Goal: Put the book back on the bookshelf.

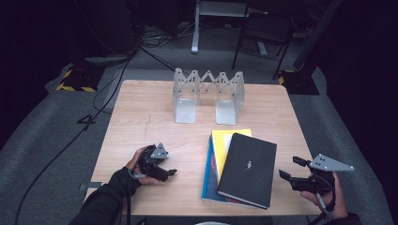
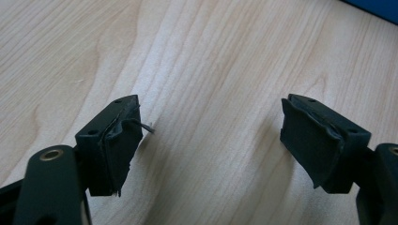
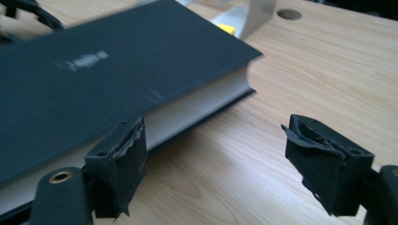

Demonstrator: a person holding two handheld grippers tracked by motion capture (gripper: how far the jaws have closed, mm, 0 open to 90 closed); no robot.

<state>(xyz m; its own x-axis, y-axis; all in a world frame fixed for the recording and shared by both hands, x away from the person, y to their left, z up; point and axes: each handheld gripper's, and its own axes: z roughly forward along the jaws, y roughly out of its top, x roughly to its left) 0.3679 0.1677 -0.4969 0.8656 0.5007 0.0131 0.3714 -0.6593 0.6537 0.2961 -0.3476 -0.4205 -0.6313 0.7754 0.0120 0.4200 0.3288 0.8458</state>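
Observation:
A black hardcover book lies on top of a yellow book and a blue one, stacked on the wooden table at front right. A clear expandable book rack stands at the back middle. My left gripper rests open on the table left of the stack, held by a gloved hand; its jaws stand wide over bare wood. My right gripper hovers open just right of the black book, jaws apart with one pad beside the page edge.
The table's right edge runs close beside my right hand. Behind the table are a chair, a desk leg, cables on the grey floor and a yellow-black striped base. Bare wood lies between rack and books.

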